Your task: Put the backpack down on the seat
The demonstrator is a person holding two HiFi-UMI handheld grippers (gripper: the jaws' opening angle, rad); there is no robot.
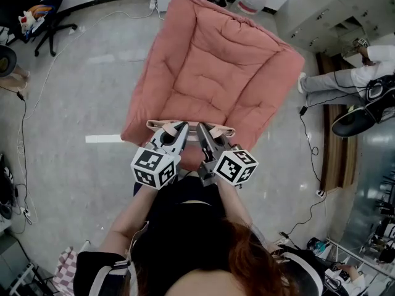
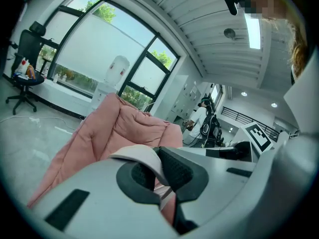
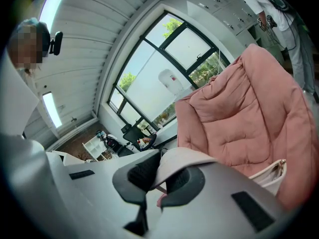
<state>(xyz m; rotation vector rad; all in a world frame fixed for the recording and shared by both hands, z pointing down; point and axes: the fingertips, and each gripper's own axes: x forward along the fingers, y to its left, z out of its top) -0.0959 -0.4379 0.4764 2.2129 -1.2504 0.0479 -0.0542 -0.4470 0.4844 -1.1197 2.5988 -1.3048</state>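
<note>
While the fingers of my left gripper (image 1: pixel 182 127) and right gripper (image 1: pixel 201 128) pinch the strap (image 1: pixel 219 130) of the backpack (image 3: pixel 269 176), I should carry it farther over the seat (image 1: pixel 228 66), keep it level, then lower gently.

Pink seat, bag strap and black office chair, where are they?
pink seat (image 1: pixel 222 66), head view, middle of its cushion
bag strap (image 2: pixel 138 154), left gripper view, the bend between the jaws
black office chair (image 1: pixel 54 6), head view, its dark upper part

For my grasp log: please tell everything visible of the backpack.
Little of the backpack shows: a pale pinkish strap, flat and leathery, with a pink part below. The left tongs and right tongs are each shut on it. It is held at the near edge of the pink quilted seat; contact with it is unclear.
</note>
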